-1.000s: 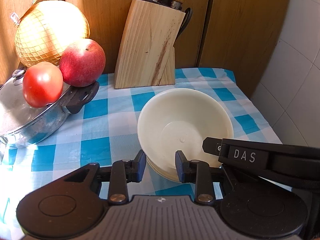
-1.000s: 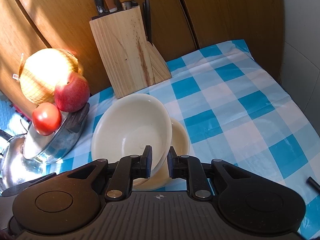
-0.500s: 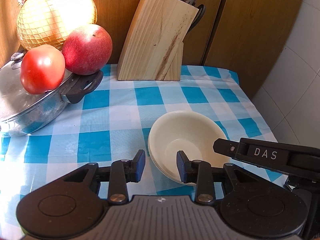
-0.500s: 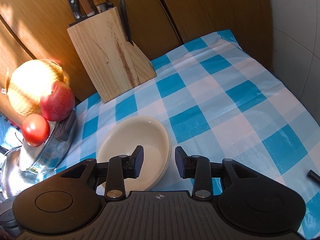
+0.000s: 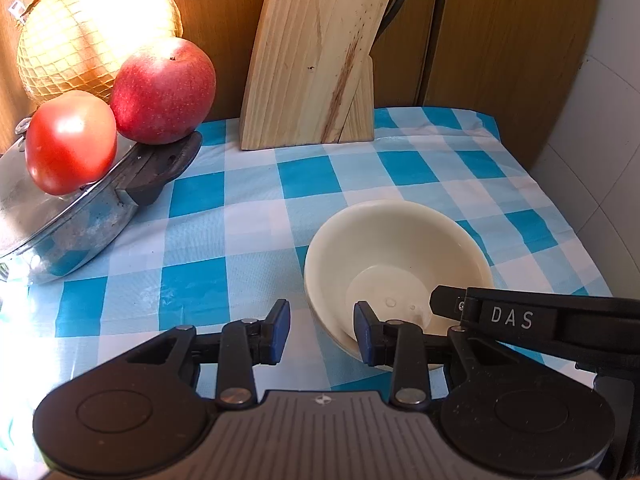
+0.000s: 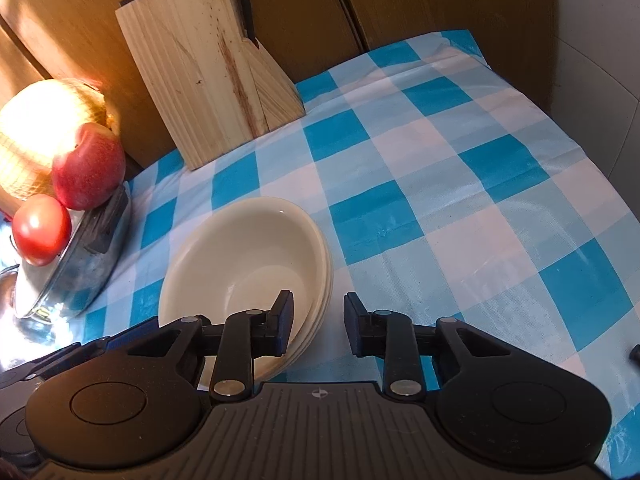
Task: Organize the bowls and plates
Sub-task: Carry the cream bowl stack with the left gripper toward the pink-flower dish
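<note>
Far left, a netted yellow melon (image 5: 92, 28) glows in sunlight behind a red apple (image 5: 162, 90) and a red tomato (image 5: 70, 148), both perched on the tilted lid of a steel pot (image 5: 76, 224). Moving across, a pale wooden knife block (image 5: 312, 64) stands at the back of the blue-and-white checked tablecloth (image 5: 224, 216). In front, the stack of cream bowls (image 5: 394, 256) sits nested on the cloth. The left gripper (image 5: 320, 330) is wide open, holding nothing, one finger over the stack's near rim. The right gripper (image 6: 318, 326) is also spread wide and empty, its left finger inside the bowl, its right finger outside the rim.
</note>
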A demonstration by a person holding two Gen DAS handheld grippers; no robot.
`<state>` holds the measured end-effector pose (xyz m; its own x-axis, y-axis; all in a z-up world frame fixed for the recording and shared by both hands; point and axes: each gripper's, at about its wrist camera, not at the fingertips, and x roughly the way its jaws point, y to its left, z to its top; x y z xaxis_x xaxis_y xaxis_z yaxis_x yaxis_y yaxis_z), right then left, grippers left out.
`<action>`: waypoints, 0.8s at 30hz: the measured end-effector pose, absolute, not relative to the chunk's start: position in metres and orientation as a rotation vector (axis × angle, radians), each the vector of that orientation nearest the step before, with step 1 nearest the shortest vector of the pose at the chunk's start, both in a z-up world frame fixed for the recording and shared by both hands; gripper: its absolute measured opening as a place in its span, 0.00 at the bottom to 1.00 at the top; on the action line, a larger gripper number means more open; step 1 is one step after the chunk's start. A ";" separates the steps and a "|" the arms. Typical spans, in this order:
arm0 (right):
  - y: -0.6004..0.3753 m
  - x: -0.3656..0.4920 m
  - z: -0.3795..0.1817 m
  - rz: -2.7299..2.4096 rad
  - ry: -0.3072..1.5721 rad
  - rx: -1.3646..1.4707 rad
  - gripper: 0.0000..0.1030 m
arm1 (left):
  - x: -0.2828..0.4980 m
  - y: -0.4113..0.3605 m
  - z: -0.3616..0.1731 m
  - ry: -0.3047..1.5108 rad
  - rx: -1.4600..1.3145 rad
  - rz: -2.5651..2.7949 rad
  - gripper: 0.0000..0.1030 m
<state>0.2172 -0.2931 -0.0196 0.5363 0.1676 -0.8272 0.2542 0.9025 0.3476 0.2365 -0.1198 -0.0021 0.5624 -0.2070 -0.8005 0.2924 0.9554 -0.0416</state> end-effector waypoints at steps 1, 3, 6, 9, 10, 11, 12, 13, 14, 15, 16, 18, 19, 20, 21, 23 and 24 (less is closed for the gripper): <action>-0.292 0.218 -0.020 -0.049 1.018 0.462 0.29 | 0.236 -0.121 -0.002 0.928 0.109 -0.294 0.28; -0.292 0.219 -0.021 -0.042 1.020 0.466 0.26 | 0.237 -0.123 -0.003 0.930 0.115 -0.293 0.26; -0.291 0.222 -0.021 -0.031 1.024 0.462 0.21 | 0.242 -0.124 -0.006 0.957 0.103 -0.306 0.22; -0.290 0.223 -0.022 -0.029 1.028 0.459 0.20 | 0.245 -0.125 -0.010 0.978 0.095 -0.308 0.19; -0.290 0.223 -0.023 -0.025 1.031 0.467 0.19 | 0.246 -0.125 -0.011 0.989 0.086 -0.309 0.19; -0.290 0.223 -0.023 -0.023 1.030 0.466 0.19 | 0.247 -0.125 -0.012 0.989 0.084 -0.307 0.19; -0.291 0.223 -0.023 -0.023 1.030 0.466 0.19 | 0.248 -0.125 -0.012 0.989 0.082 -0.306 0.19; -0.291 0.223 -0.023 -0.023 1.030 0.466 0.19 | 0.248 -0.126 -0.012 0.989 0.079 -0.305 0.19; -0.291 0.223 -0.024 -0.022 1.031 0.468 0.19 | 0.248 -0.125 -0.012 0.989 0.078 -0.304 0.18; -0.291 0.223 -0.024 -0.023 1.032 0.469 0.19 | 0.248 -0.125 -0.012 0.988 0.077 -0.303 0.18; -0.291 0.223 -0.024 -0.022 1.034 0.469 0.19 | 0.248 -0.125 -0.012 0.989 0.078 -0.305 0.18; -0.291 0.222 -0.022 -0.020 1.035 0.462 0.20 | 0.248 -0.125 -0.012 0.997 0.071 -0.307 0.18; -0.290 0.222 -0.021 -0.019 1.033 0.457 0.20 | 0.248 -0.124 -0.011 0.996 0.069 -0.308 0.18; -0.290 0.222 -0.020 -0.018 1.030 0.455 0.20 | 0.247 -0.124 -0.010 0.991 0.070 -0.310 0.18; -0.291 0.221 -0.019 -0.016 1.026 0.455 0.20 | 0.247 -0.124 -0.009 0.987 0.071 -0.310 0.18; -0.291 0.220 -0.017 -0.012 1.018 0.457 0.20 | 0.245 -0.123 -0.005 0.976 0.073 -0.308 0.18; -0.291 0.220 -0.016 -0.011 1.016 0.458 0.20 | 0.245 -0.123 -0.005 0.974 0.074 -0.307 0.18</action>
<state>0.2196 -0.2914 -0.0162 0.5349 0.2011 -0.8207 0.2181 0.9055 0.3641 0.2447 -0.1232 -0.0048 0.5226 -0.2236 -0.8227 0.2892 0.9543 -0.0756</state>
